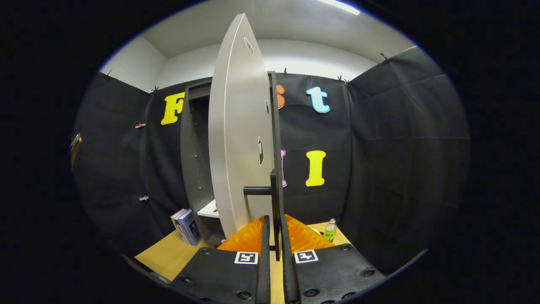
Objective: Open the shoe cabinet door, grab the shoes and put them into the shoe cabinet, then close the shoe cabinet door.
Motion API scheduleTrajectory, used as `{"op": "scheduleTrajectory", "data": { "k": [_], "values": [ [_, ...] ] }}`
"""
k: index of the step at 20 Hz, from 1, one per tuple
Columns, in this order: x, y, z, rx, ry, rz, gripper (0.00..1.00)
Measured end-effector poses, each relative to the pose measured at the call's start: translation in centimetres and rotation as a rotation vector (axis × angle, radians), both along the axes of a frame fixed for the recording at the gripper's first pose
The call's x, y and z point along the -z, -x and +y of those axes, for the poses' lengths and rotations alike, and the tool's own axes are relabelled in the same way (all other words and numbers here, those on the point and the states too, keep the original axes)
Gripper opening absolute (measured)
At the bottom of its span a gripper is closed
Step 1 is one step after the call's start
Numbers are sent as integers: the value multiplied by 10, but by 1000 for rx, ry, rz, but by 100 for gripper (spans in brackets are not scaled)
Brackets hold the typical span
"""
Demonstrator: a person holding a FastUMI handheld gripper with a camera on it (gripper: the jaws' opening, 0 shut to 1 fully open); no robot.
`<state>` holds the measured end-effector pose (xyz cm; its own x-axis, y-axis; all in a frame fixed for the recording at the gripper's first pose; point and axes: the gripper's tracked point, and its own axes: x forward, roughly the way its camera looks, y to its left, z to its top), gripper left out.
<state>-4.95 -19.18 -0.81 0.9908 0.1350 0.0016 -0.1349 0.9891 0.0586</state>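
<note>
- You had a stack of books (186, 226) leaning on the wooden counter (166, 255), by the black cloth wall (396, 139).
- You had a green-labelled bottle (330, 230) standing upright on the counter's far side.

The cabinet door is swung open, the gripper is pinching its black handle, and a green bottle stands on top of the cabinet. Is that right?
Nearly. In the gripper view the bottle stands on the wooden table, beyond the fingers, not on top of the cabinet. The door is open, with the gripper pinching its handle.

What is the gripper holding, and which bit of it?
The gripper is shut on the cabinet door's handle, pinching the dark upright bar near its lower end. The cabinet door is swung open.
</note>
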Motion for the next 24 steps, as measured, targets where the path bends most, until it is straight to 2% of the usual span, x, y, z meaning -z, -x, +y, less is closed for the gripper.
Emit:
{"op": "scheduleTrajectory", "data": {
  "k": [5,9,14,15,17,18,21,23,24],
  "values": [
    [-6,0,-47,72,14,-34,16],
    [-1,-1,-40,57,-11,-43,17],
    [-7,15,-53,155,29,-74,18],
    [-9,22,-56,171,36,-84,22],
    [-12,40,-59,197,53,-109,44],
    [-12,50,-56,190,53,-116,44],
    [6,74,-20,93,6,-82,41],
    [31,80,-2,83,-25,-31,54],
    [48,78,10,74,-27,5,65]
  ]
}}
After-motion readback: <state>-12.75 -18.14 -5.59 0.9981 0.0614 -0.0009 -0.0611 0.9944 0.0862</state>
